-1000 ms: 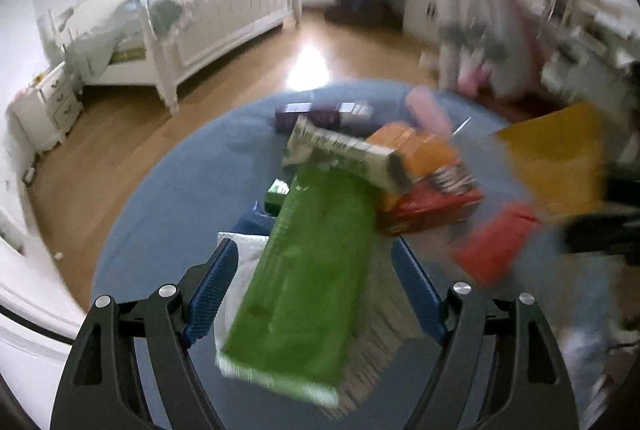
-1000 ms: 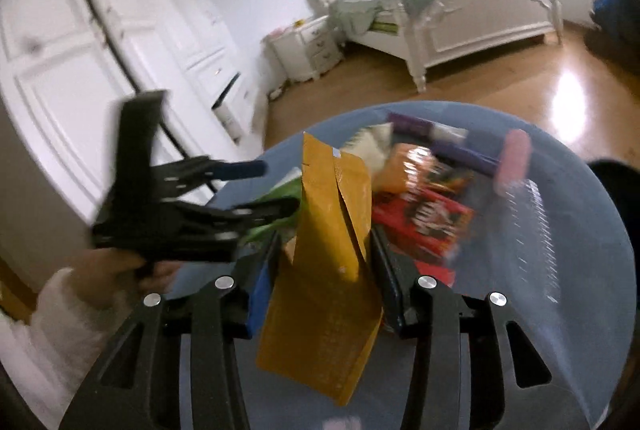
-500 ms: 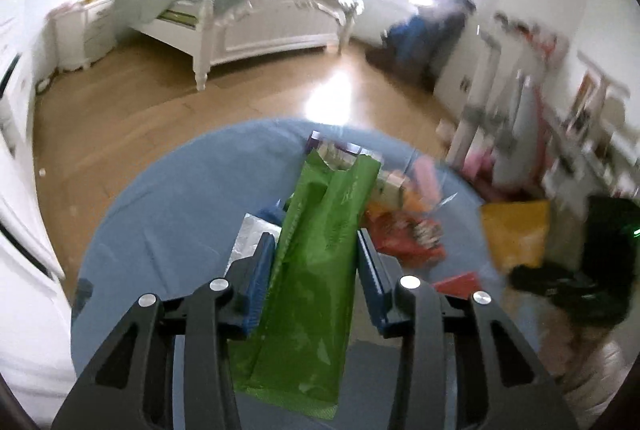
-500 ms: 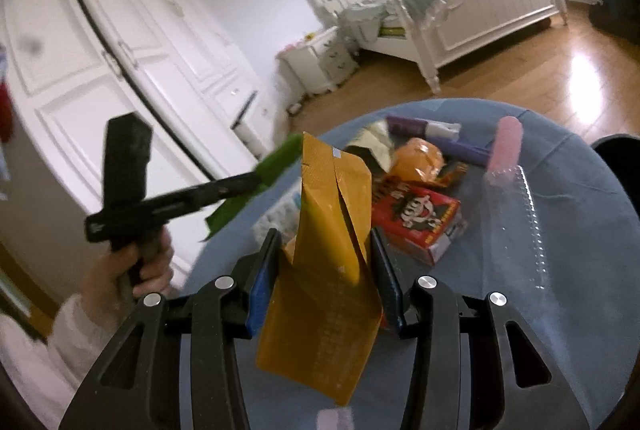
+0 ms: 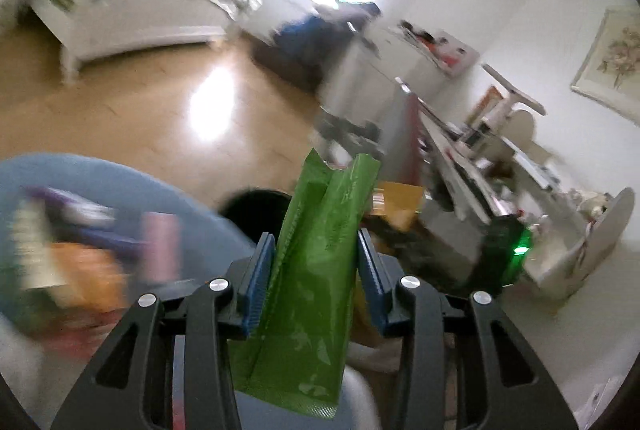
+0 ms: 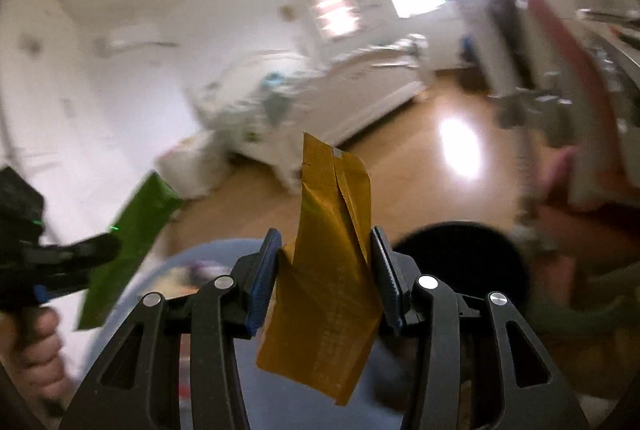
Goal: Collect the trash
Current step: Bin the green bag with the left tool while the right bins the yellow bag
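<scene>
A round blue counter (image 5: 80,182) fills the lower left of the left wrist view. Blurred wrappers lie on it: a purple one (image 5: 76,214), a pink one (image 5: 160,246) and an orange one (image 5: 88,278). Wooden floor (image 5: 132,110) stretches behind.

Green wrapper (image 5: 316,270), mustard-yellow packet (image 6: 328,294), blue tablecloth (image 5: 120,186)

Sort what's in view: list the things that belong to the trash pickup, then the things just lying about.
Job in hand:
green wrapper, clamped in left gripper
yellow wrapper, clamped in right gripper
black bin
blurred wrappers left on the blue table

Lying about:
white bed
framed picture
</scene>
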